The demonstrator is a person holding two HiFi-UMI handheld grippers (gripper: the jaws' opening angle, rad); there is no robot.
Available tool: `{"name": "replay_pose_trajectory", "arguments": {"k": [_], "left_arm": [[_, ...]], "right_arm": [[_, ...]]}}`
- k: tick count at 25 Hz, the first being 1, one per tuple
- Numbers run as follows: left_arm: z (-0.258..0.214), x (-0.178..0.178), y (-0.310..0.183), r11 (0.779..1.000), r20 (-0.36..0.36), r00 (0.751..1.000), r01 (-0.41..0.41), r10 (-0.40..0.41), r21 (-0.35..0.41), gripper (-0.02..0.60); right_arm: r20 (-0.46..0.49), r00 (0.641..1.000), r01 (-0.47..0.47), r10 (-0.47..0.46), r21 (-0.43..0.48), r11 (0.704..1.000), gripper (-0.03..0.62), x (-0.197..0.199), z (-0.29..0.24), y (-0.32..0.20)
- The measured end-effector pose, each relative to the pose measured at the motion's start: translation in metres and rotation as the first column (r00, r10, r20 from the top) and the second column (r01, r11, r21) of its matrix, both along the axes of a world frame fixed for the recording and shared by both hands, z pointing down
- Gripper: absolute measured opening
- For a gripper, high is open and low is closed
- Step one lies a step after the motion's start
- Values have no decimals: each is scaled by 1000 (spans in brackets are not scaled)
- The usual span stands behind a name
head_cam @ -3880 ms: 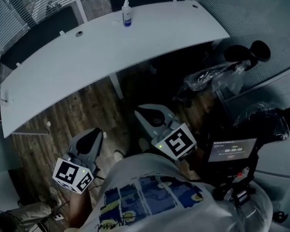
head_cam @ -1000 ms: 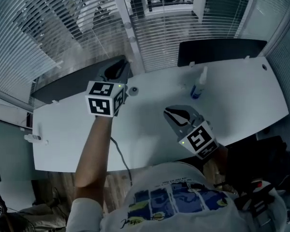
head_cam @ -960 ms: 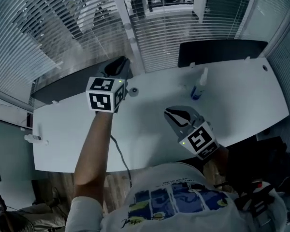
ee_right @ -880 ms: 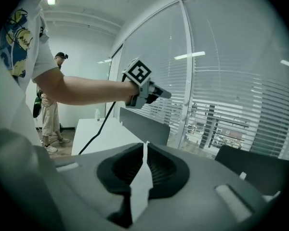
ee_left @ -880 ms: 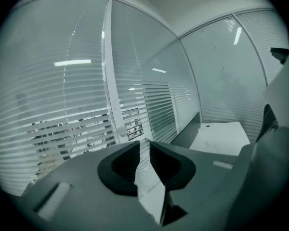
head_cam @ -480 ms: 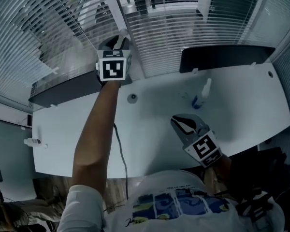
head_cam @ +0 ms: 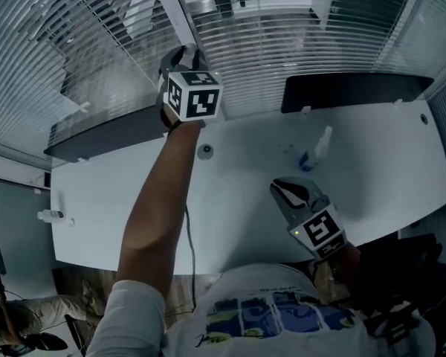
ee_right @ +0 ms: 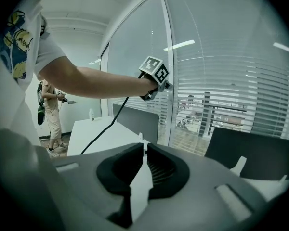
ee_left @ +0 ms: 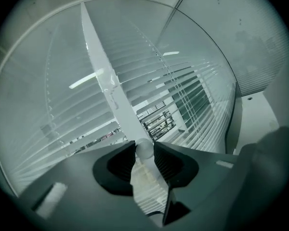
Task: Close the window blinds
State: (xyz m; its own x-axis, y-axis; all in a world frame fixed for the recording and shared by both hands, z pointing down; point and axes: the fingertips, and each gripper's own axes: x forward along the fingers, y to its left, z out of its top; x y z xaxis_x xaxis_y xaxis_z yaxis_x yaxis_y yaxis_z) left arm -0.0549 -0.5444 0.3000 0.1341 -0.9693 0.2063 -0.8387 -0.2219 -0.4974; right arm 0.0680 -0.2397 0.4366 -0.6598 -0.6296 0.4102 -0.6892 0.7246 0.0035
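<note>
Spray bottle (head_cam: 316, 147) stands on the surface (head_cam: 230, 199), contents unreadable. Left claw (ee_left: 144, 144), up at the blinds (head_cam: 297, 58), has just been opening, and the wand (ee_left: 144, 151) sits tip-first between its jaws. Right claw (ee_right: 145, 147) hovers nearly shut and empty over the surface.

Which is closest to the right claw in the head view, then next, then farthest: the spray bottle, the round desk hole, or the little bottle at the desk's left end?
1. Spray bottle, just ahead of the right claw.
2. Round desk hole, off to the left, near the middle.
3. Little bottle, far left edge.
</note>
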Motion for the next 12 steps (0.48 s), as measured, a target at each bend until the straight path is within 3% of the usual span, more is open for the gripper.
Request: {"name": "replay_pose_trajectory", "arguments": {"k": [6,7,12], "left_arm": [[-3,-2,-1,1000,-44,999,8,-8,-1,132],[-1,-2,-2,1000,-46,999,2,-3,-7,168],[6,-1,-8,1000,-8,1000,7,-7,-5,165]], "right_arm": [[-15,1000,5,-5,3,1000,17,2,7,-2],[-15,1000,5,-5,-2,1000,17,3,8,-2],[17,1000,-1,2,-27,1000,17,5,11,-4]]}}
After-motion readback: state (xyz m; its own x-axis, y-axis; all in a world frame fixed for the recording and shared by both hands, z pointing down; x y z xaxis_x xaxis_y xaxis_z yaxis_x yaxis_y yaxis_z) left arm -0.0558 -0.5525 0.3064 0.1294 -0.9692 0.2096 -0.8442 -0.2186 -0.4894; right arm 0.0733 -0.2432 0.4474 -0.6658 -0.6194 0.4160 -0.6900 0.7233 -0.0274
